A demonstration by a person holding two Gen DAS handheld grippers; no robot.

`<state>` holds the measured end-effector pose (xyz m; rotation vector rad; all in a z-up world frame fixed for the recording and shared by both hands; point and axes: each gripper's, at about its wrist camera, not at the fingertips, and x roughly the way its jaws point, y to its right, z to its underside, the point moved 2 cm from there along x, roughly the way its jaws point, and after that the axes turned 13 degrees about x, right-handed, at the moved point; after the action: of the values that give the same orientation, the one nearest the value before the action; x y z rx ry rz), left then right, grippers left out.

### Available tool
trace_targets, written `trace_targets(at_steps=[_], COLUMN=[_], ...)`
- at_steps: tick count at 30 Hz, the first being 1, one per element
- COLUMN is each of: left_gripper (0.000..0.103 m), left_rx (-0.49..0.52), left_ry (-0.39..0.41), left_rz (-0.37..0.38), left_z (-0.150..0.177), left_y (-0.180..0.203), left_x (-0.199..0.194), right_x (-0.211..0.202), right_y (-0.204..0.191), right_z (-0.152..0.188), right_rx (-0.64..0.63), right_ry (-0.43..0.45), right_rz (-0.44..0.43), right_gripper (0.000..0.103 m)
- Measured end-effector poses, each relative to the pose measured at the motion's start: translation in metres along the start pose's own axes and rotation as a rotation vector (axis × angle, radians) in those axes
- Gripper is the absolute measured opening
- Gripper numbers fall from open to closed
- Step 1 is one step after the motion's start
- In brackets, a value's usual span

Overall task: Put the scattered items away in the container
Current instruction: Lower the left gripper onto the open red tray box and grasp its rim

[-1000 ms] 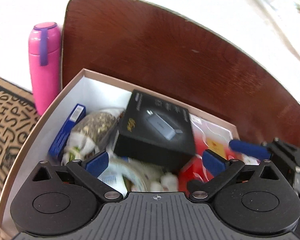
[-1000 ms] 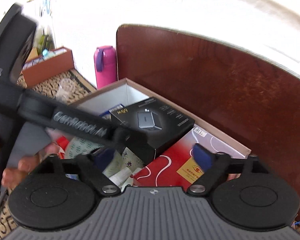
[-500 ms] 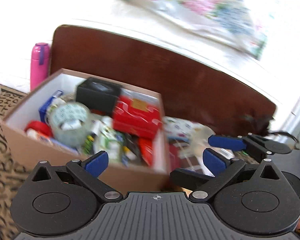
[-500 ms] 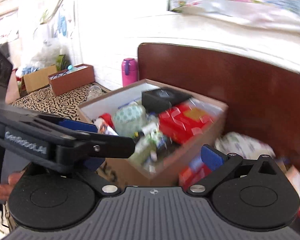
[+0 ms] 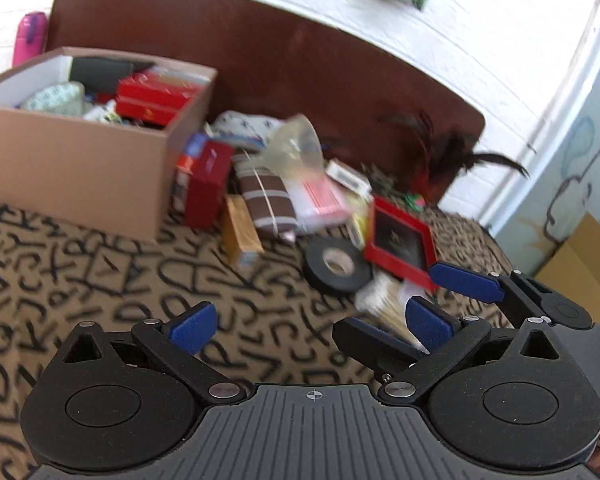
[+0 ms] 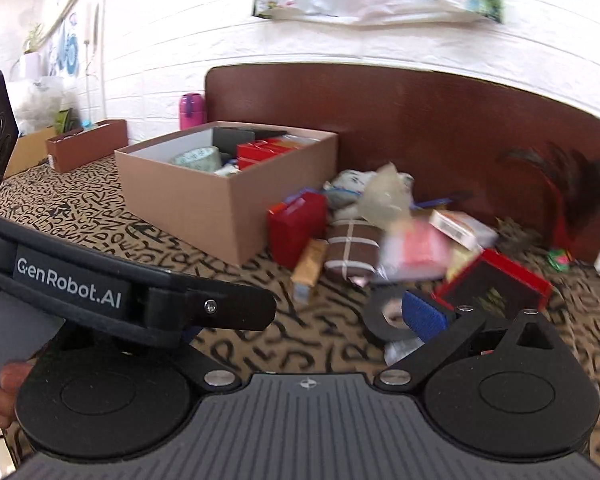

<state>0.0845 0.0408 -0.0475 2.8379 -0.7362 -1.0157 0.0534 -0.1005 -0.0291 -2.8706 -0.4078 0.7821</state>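
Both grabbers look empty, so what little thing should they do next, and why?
Probably ease the right gripper down over the black tape roll and close on it. Its jaws stand wide with nothing between them, and so do the left gripper's. The roll lies flat on the patterned rug, nearest the fingers, outside the cardboard box.

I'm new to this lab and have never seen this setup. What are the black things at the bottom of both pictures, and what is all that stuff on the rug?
They are handheld two-finger grippers, one in each of a person's hands, each carrying its own camera that looks along its blue-padded fingers. The left gripper and the right gripper are both open and hold nothing. On the patterned rug stands a cardboard box, already partly filled. Beside it lies a loose pile: a black tape roll, a red frame, a striped pouch, and small cartons.
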Motion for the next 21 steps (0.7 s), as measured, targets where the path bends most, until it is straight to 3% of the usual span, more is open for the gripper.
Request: trace_targets(at_steps=[8,12,15,19,21], left_gripper=[0.103,0.103,0.103,0.100,0.092], left_rx=[0.088,0.104,0.115,0.180,0.192], left_ry=[-0.086,-0.053,-0.041,-0.062,-0.088], left_rz=[0.037,-0.013,-0.007,-0.013,0.003], left_z=[0.009,-0.016,-0.041,-0.063,-0.070], left_y=[0.035,0.040,0.043,0.054,0.059], left_x=[0.027,0.048,0.070,0.107,0.125], right_x=[-0.014,-0.011,-0.006,0.003,0.009], right_y=[0.036,0.067,0.100,0.136,0.151], right_z=[0.027,0.023,0.015,0.004,0.000], right_rx=[0.028,0.031,0.131,0.230,0.270], right_ry=[0.008,0.032,0.030,0.032,0.031], right_rz=[0.044,0.170,0.236,0.316,0.336], right_gripper=[0.101,0.101,0.100,0.090,0.083])
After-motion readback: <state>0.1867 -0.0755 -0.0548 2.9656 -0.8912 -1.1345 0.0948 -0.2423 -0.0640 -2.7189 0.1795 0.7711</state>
